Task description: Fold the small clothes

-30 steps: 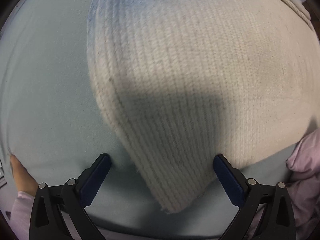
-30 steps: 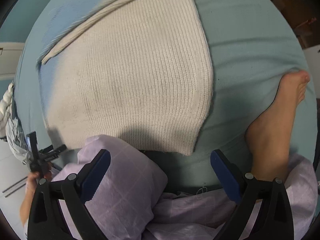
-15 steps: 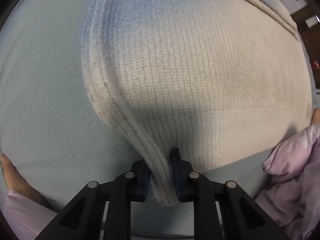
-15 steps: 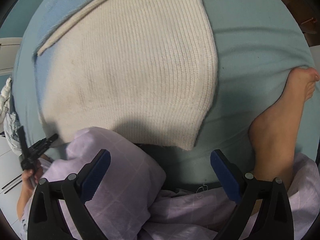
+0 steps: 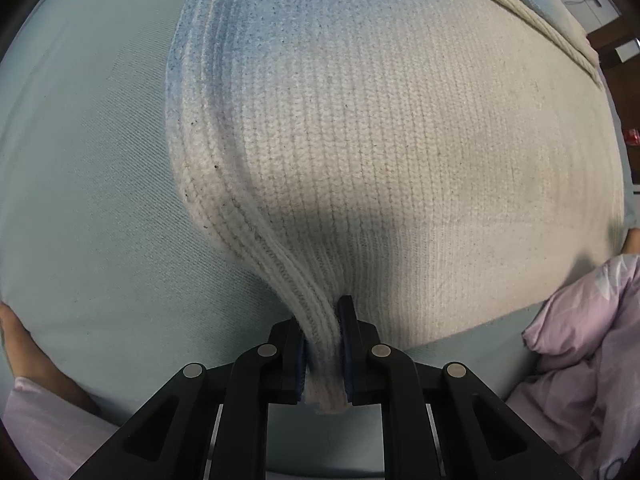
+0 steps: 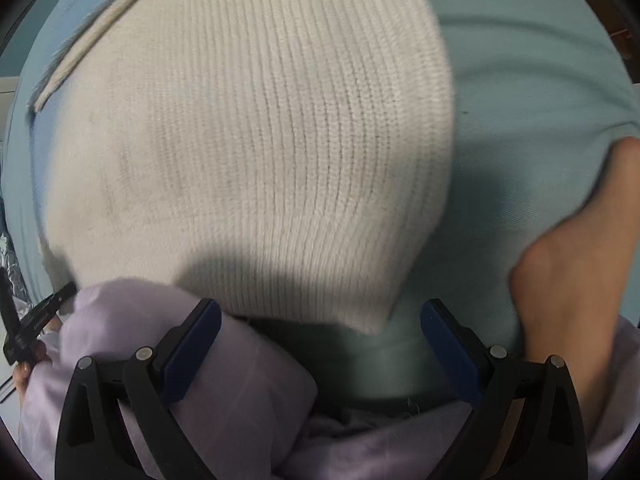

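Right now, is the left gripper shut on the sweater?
Shut: the left gripper pinches the sweater corner, knit bunched between its fingers.

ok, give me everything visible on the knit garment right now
The cream knit garment looks like ribbed, soft wool, with faint dark specks. It lies spread flat on the pale blue sheet. A thicker ribbed band runs along its far edge. The left gripper is shut on one near corner, bunching that edge into raised folds. The right gripper is open, its jaws either side of the other near corner, not gripping. Pink-clad knees meet the near hem.
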Demonstrator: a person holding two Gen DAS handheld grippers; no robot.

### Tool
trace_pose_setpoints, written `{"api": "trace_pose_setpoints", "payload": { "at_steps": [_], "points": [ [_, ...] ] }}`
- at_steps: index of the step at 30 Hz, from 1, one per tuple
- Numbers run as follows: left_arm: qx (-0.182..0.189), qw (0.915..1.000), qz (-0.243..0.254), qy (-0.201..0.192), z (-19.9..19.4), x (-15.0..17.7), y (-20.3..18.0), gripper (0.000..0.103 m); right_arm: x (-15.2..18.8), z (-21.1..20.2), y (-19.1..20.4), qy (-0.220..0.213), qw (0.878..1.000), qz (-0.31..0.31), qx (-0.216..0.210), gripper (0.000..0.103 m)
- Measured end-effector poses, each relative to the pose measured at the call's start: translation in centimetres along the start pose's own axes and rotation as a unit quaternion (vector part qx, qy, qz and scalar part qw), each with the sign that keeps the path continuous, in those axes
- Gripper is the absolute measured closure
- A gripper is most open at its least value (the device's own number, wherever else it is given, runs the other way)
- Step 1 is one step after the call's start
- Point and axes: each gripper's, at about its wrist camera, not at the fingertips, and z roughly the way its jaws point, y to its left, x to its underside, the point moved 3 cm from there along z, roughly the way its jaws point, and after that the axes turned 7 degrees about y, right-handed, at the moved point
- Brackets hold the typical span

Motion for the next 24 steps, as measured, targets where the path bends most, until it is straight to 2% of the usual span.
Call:
{"api": "trace_pose_setpoints", "payload": {
  "at_steps": [7, 10, 15, 17, 20, 21, 22, 23, 24],
  "points": [
    [0.0, 1.0, -0.001, 0.009, 1.1, -1.3, -0.3, 0.09, -1.9, 3.5, -0.8, 0.013, 0.999, -0.007, -0.032, 0.005],
    [0.003, 0.9999, -0.006, 0.01, 1.7, -1.8, -0.2, 0.09, -2.8, 4.6, -1.0, 0.007, 0.999, -0.027, -0.023, 0.005],
    [-0.003, 1.0, 0.0, 0.002, 1.9, -1.7, 0.1, 0.09, -4.1, 6.1, -0.6, 0.013, 1.0, -0.022, -0.008, 0.005],
    [-0.004, 1.0, 0.0, -0.001, 1.6, -1.5, -0.1, 0.09, -4.2, 6.6, 0.0, 0.005, 1.0, -0.024, 0.009, 0.013],
    [-0.002, 1.0, 0.002, -0.005, 1.2, -1.2, 0.0, 0.09, -4.4, 6.8, 1.2, -0.006, 0.998, -0.039, 0.046, 0.036],
    [0.002, 1.0, -0.003, -0.006, 1.0, -1.1, 0.0, 0.091, -4.3, 6.8, 1.9, -0.011, 0.997, -0.051, 0.055, 0.054],
    [0.004, 1.0, -0.003, -0.007, 0.9, -1.1, 0.2, 0.092, -4.3, 6.5, 3.1, -0.023, 0.995, -0.075, 0.064, 0.089],
    [0.009, 0.9999, -0.004, -0.009, 0.6, -1.2, 0.3, 0.092, -4.3, 5.9, 3.9, -0.04, 0.991, -0.104, 0.069, 0.097],
    [0.016, 0.9998, -0.004, -0.014, 0.1, -1.2, 0.4, 0.093, -4.3, 5.2, 4.9, -0.058, 0.987, -0.134, 0.068, 0.097]
  ]
}}
